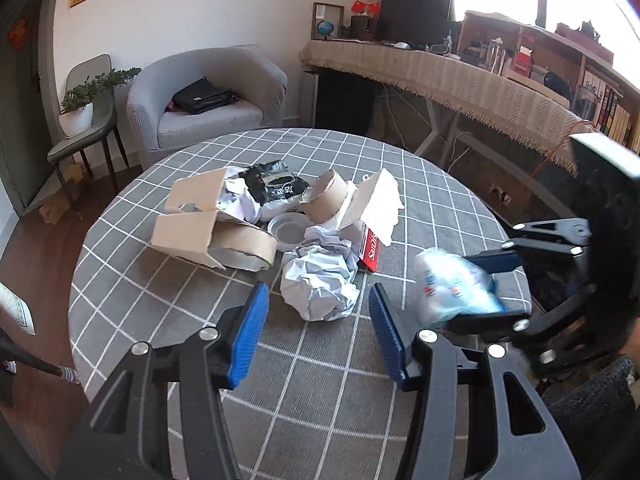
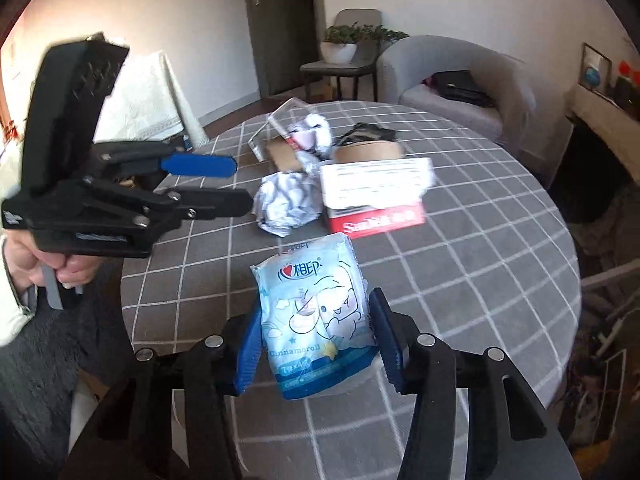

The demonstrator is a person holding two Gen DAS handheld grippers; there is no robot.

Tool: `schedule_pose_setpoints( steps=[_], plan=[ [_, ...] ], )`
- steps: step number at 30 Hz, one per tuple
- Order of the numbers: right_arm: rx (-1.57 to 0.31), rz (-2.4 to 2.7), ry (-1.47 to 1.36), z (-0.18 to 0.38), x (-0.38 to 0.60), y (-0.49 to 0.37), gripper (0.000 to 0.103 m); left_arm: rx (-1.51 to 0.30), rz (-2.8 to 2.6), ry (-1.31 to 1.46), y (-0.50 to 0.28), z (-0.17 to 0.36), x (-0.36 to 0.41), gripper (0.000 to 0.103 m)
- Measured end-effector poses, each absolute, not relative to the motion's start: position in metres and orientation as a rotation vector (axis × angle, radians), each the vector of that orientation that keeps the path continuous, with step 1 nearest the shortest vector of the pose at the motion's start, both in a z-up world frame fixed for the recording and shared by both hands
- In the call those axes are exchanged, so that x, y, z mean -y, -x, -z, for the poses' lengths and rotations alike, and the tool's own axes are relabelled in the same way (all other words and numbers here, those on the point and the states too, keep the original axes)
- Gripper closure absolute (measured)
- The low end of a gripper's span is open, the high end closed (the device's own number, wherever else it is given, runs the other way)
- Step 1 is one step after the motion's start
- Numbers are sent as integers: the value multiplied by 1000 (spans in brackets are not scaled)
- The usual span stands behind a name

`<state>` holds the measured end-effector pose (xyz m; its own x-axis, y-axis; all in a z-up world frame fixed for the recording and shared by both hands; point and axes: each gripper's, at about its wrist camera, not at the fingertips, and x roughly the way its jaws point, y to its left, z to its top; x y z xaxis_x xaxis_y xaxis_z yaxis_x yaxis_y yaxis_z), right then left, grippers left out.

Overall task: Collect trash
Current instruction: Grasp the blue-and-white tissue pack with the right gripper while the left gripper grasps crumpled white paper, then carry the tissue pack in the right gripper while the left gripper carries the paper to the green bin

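My right gripper (image 2: 316,340) is shut on a light blue tissue packet (image 2: 316,312) and holds it above the near edge of the round table; the packet also shows in the left wrist view (image 1: 452,288). My left gripper (image 1: 316,312) is open and empty, with a crumpled white paper ball (image 1: 320,280) just beyond its fingertips. The left gripper also shows in the right wrist view (image 2: 236,188). Behind the ball lie a red and white box (image 1: 370,216), a cardboard tube (image 1: 326,196), torn cardboard boxes (image 1: 196,216), a black wrapper (image 1: 276,184) and a clear plastic lid (image 1: 288,232).
The table (image 1: 320,380) has a grey checked cloth. A grey armchair (image 1: 208,100) with a black bag and a chair with a potted plant (image 1: 80,108) stand beyond it. A long desk (image 1: 440,76) runs along the right.
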<state>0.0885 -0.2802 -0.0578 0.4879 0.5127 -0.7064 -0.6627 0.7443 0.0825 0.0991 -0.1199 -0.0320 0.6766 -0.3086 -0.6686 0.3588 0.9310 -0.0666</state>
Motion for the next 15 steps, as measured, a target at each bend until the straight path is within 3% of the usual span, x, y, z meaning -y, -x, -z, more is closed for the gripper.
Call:
schedule_pose_setpoints(
  steps=[15],
  plan=[
    [-760, -712, 99, 46, 316, -86, 55, -789, 324, -75, -126, 54, 134, 50]
  ],
)
